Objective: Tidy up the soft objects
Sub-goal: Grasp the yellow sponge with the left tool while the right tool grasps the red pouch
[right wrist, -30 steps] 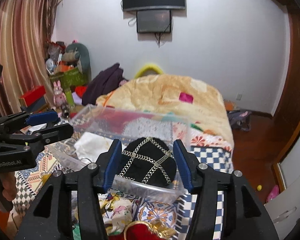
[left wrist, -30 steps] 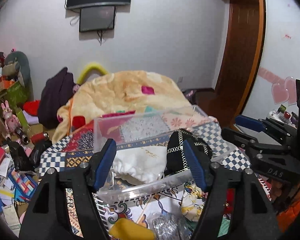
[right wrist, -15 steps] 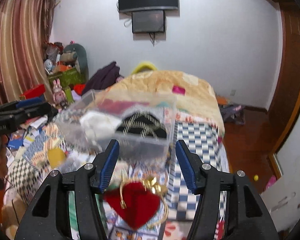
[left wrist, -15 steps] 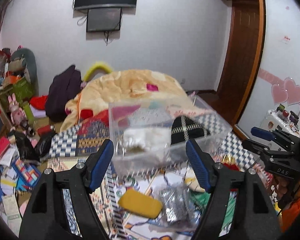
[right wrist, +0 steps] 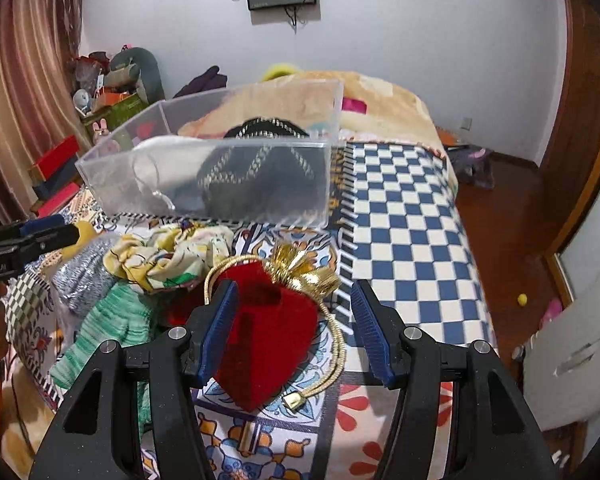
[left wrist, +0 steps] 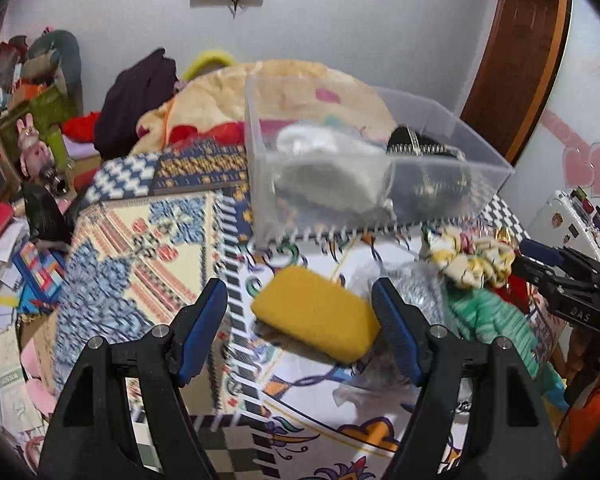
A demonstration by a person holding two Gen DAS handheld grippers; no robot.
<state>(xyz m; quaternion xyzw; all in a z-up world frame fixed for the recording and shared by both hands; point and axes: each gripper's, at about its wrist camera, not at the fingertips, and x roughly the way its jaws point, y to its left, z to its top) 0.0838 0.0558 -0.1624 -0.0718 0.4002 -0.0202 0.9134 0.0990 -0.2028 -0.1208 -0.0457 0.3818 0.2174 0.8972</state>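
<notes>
Both tongs hang spread apart over a patterned bedspread (left wrist: 148, 240): the left gripper (left wrist: 300, 328) frames a yellow sponge (left wrist: 316, 320) lying slantwise, long axis left to right; the right gripper (right wrist: 294, 328), lettered "DAS" where the left view catches it, frames a red velvet pouch (right wrist: 268, 340), its point toward the camera. Beyond sits a clear bin (right wrist: 204, 184) holding white and black items.

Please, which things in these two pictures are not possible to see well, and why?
- White cloth in the clear box: left view, blurred; the frosted wall hides its lower part.
- Silver item: right view, partly under the floral scrunchie.
- Red pouch: right view, its left edge behind a gripper finger.
</notes>
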